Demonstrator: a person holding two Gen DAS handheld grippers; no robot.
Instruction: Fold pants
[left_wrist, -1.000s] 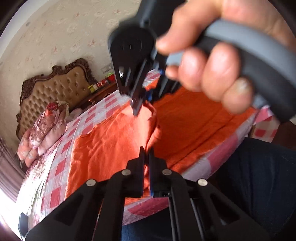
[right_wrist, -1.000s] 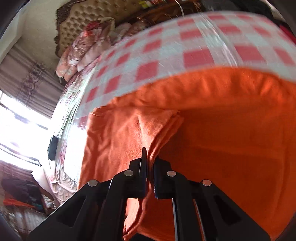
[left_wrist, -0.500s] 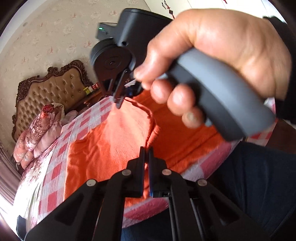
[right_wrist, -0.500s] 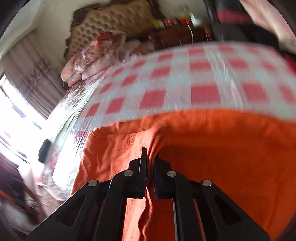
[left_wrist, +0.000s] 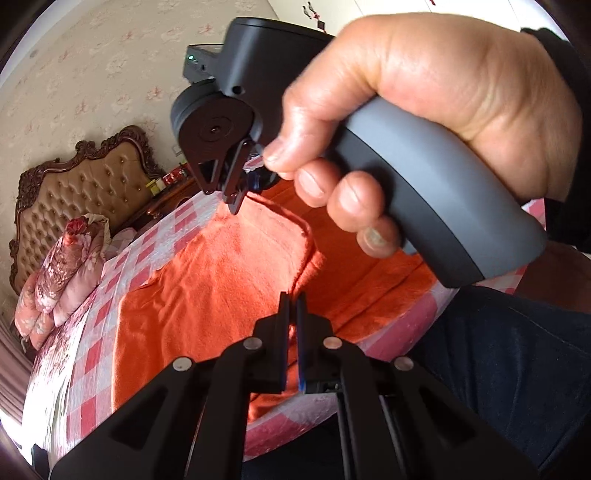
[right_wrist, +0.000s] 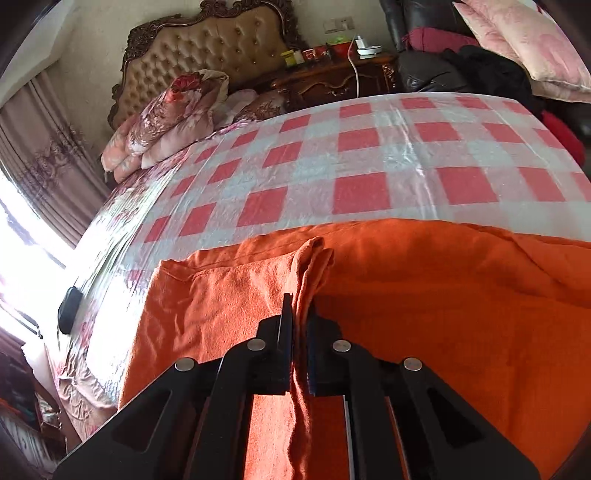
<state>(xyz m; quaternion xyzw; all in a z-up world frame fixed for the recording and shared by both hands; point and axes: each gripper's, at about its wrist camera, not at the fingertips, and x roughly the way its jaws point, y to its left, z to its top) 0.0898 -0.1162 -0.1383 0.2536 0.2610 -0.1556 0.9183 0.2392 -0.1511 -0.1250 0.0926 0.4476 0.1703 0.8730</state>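
Gripping the orange pants (right_wrist: 424, 295) with both tools, we had each pair of jaws pinched down on a ridge of the fabric, with only that thin layer of cloth between the pads. Our left gripper (left_wrist: 291, 306) held a fold near the edge of the garment closest to us, and from its camera we saw our right hand (left_wrist: 424, 122) wrapped around the grey handle of the right gripper (left_wrist: 234, 201), whose tips clamped a raised peak of cloth farther across the bed. From the right gripper (right_wrist: 300, 306) itself we saw a narrow bunched pleat running up out of the jaws toward the far hem. The pants lay spread across the near part of the bed, on a red and white checked cover (right_wrist: 362, 162), with most of the cloth flat and only the two pinched ridges lifted. A tufted headboard (right_wrist: 207, 48) stood at the far end with flowered quilts (right_wrist: 173, 110) folded in front of it, and a dark wooden nightstand (right_wrist: 332, 77) stood beside it. Our leg in dark trousers (left_wrist: 517, 369) was just beside the bed's edge.
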